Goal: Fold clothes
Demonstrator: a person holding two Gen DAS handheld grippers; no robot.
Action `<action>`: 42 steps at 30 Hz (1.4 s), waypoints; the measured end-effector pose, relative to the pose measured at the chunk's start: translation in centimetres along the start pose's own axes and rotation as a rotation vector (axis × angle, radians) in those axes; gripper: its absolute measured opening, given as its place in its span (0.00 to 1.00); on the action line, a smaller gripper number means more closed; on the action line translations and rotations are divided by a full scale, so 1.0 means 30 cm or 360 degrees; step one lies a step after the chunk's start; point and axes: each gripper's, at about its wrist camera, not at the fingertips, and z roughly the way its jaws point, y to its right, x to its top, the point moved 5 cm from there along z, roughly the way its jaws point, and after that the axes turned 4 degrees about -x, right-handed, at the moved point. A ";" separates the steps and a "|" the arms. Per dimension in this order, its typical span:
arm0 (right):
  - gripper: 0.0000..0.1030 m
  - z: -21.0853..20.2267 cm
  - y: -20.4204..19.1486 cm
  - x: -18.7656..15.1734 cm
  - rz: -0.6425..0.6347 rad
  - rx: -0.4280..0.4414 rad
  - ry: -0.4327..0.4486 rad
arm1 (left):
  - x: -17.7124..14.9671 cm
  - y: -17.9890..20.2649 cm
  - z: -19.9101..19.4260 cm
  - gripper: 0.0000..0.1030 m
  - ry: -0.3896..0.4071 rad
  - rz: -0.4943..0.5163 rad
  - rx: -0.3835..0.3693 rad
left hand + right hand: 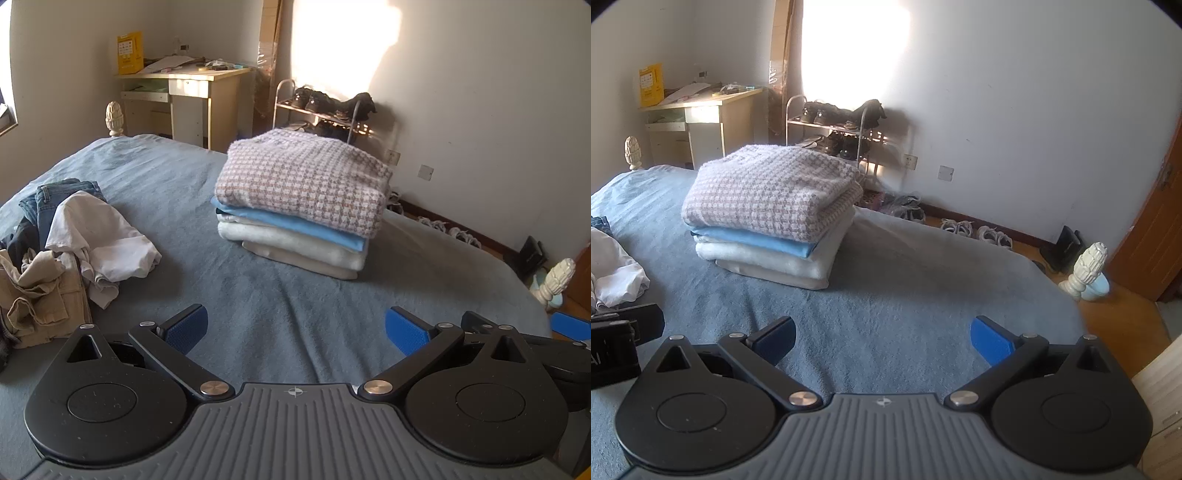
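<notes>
Your left gripper (295,326) hangs over the blue-grey bedspread (280,295) with its blue fingers (186,326) spread wide and nothing between them. Your right gripper (884,334) is the same: fingers (991,341) wide apart, empty, above bare bedspread (886,288).

Both cameras face the folded stack (301,206), which sits on the bed ahead of you, well apart from either gripper. A checked knit sweater (303,177) lies on top, then a light blue garment (295,225), then a white one and a beige one at the bottom.

Only your left camera shows the unfolded pile (62,251) properly: it lies on the bed to the left of the stack, with a crumpled white shirt (99,236) nearest the middle, blue jeans (55,201) behind it and a beige garment (40,295) at the near edge. Your right camera catches just a corner of the white shirt (613,273) at its left border, plus the black body of your other gripper (620,343) low on the left.

Your right camera alone shows the brown door (1156,221) and the floor beside the bed, with pale shoes (975,230) along the wall. Both views show the desk (184,99), the shoe rack (321,110) and a carved bedpost knob (1084,269).
</notes>
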 end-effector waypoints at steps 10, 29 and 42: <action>1.00 0.005 0.029 -0.010 0.0017 -0.0018 -0.0015 | -0.008 0.033 0.008 1.00 -0.0010 0.0025 -0.0029; 1.00 0.049 0.056 -0.033 0.0034 -0.0047 -0.0074 | -0.023 0.071 0.051 1.00 -0.0057 0.0056 -0.0048; 1.00 0.069 0.053 -0.038 0.0019 -0.0049 -0.0103 | -0.023 0.065 0.073 1.00 -0.0078 0.0048 -0.0043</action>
